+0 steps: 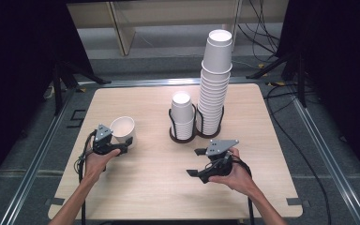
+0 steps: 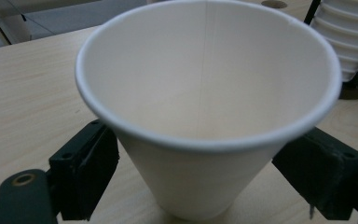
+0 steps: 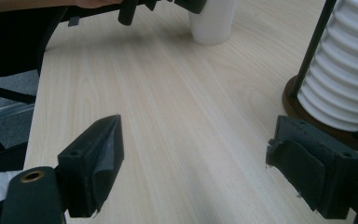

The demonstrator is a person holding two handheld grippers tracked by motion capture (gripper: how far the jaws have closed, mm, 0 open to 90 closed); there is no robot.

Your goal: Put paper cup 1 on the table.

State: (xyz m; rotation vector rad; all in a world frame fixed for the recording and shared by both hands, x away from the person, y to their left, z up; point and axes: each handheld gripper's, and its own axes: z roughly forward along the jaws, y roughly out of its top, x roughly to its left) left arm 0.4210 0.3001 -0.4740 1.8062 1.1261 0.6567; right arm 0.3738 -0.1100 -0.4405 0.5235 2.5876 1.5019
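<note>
Cup (image 1: 122,128) of white paper stands upright and empty on the light wooden table (image 1: 140,187), toward nine o'clock of the tabletop as the high view looks down, set between the jaws of the left gripper (image 1: 124,144). In the left gripper view the cup (image 2: 208,107) rises between the two black jaws, which sit close at either side of its lower wall; whether the pads (image 2: 86,175) actually press the paper cannot be told. A person's left hand (image 1: 96,161) holds that gripper from six o'clock. Toward three o'clock of the cup, near the table's centre, a dark wire holder (image 1: 185,133) carries two stacks of the same white cups: a short stack (image 1: 183,115) and, just beside it at three o'clock, a tall stack (image 1: 214,84) rising well above it. At five o'clock of the holder the right hand (image 1: 236,176) grips the right gripper (image 1: 197,162), its jaws spread wide with nothing between them, above bare wood. The right gripper view looks across the table (image 3: 177,116) past its parted jaws, with the holder's base and the ribbed short stack (image 3: 342,74) at two o'clock and the cup (image 3: 213,21) and left gripper (image 3: 161,5) at twelve.
</note>
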